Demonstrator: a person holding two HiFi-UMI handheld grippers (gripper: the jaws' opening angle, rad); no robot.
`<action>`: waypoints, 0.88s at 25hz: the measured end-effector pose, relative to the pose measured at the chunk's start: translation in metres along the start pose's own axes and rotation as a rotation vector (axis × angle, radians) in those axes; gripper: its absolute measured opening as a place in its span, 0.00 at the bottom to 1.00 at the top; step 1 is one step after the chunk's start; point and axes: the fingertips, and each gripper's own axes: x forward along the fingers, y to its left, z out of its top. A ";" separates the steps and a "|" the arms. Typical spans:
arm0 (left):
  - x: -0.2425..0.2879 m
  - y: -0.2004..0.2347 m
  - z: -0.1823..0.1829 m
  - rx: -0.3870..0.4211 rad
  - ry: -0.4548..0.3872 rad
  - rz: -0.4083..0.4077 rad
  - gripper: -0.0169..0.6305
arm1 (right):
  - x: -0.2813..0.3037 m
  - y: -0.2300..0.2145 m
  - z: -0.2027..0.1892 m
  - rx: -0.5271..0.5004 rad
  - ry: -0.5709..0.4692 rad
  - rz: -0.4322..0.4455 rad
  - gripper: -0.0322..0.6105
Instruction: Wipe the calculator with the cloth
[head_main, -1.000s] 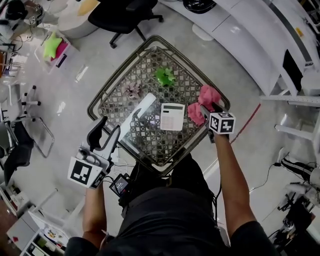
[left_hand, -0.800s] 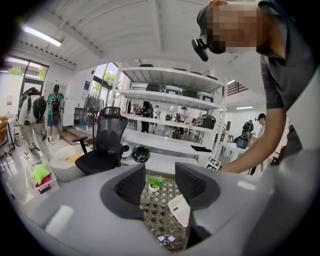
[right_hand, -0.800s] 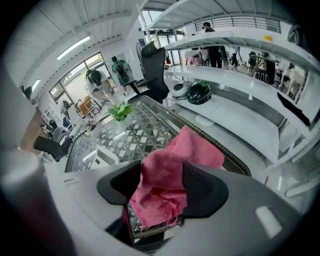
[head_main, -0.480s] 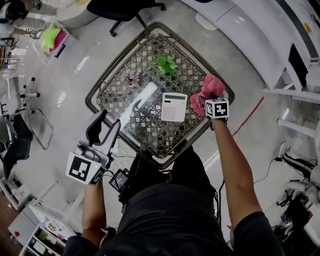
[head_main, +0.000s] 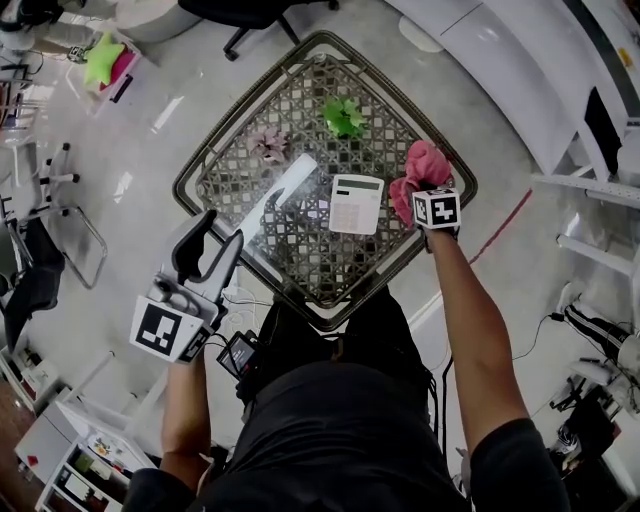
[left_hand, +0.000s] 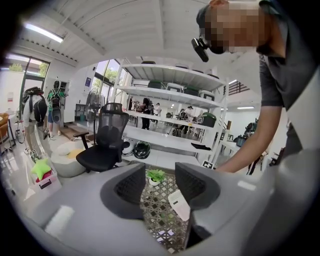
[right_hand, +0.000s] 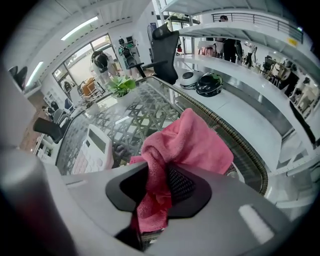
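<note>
The task is being opened, not yet carried out: the pick-up of the cloth is being completed, and no wiping is being done.

1. The table (head_main: 310, 255) is being viewed with one corner toward the person. All task items are being carried on its right half.
2. The left gripper (head_main: 218, 240) is being held off the near left edge, clear of the table. Its jaws are being kept spread, with nothing between them; in the left gripper view only the table top is being seen through the gap (left_hand: 160, 185).
3. The right gripper (head_main: 418, 196) is being pointed steeply down at the right corner. Its jaws are being closed, and a fold of cloth is being pinched between the pads (right_hand: 157, 187).
4. The cloth (head_main: 423, 170) is being gripped at its near end. The remainder is being left bunched on the table at the right corner, beside the rim, so it is judged not yet lifted clear.
5. The calculator (head_main: 357, 204) is being left flat, face up, near the middle of the table, just beside the cloth on the side away from the right corner. In the right gripper view it (right_hand: 95, 150) is being shown apart from the cloth (right_hand: 192, 142).
6. Two small plants, a green one (head_main: 345, 116) and a pale one (head_main: 270, 148), are being left toward the far corner, well apart from the work.

Steps judged outstanding: the cloth is to be raised, carried across to the calculator, and passed over its face.
</note>
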 end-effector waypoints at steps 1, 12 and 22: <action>-0.002 0.001 -0.001 -0.001 0.007 0.002 0.33 | -0.001 0.001 0.000 0.014 -0.001 -0.007 0.18; -0.018 0.008 -0.002 -0.009 0.001 0.005 0.33 | -0.039 0.030 0.016 0.141 -0.171 -0.024 0.16; -0.045 0.020 -0.008 -0.011 -0.014 0.027 0.33 | -0.048 0.092 0.032 0.123 -0.302 -0.044 0.16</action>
